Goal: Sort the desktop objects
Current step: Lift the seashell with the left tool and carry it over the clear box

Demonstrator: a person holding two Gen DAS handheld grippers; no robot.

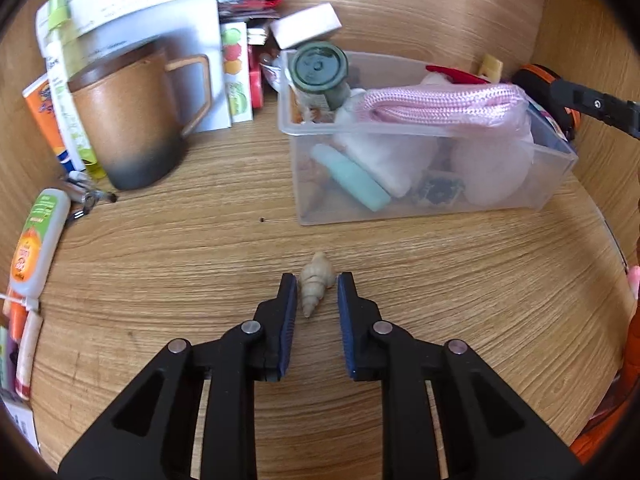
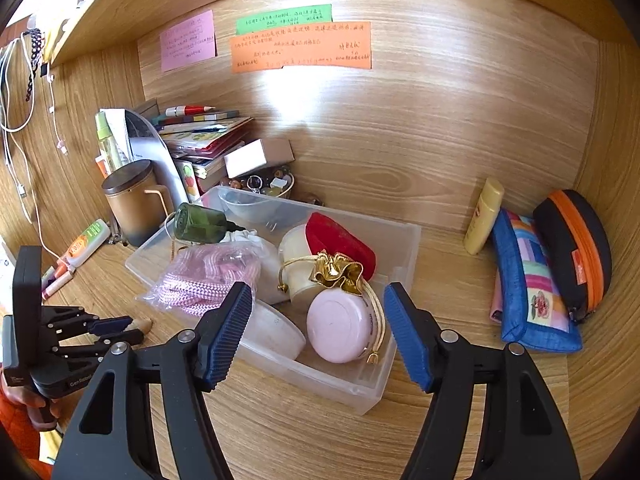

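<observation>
A small cream spiral seashell (image 1: 316, 288) lies on the wooden desk between the fingers of my left gripper (image 1: 317, 294), which is open around it with small gaps on each side. The shell's tip also shows in the right wrist view (image 2: 143, 325), beside the left gripper (image 2: 116, 330). A clear plastic bin (image 1: 420, 200) stands behind the shell, full of items: pink rope (image 1: 440, 106), a green bottle (image 1: 320, 70), a teal tube. My right gripper (image 2: 318, 322) is open and empty, hovering over the bin's near end (image 2: 360, 392) above a pink round jar (image 2: 340, 326).
A brown lidded mug (image 1: 136, 120) stands at the left with tubes, pens and a lotion bottle (image 1: 38, 240) around it. Books and boxes are stacked at the back. A yellow bottle (image 2: 483, 216), a patchwork pouch (image 2: 532, 280) and a black-orange case (image 2: 572, 248) lean at the right wall.
</observation>
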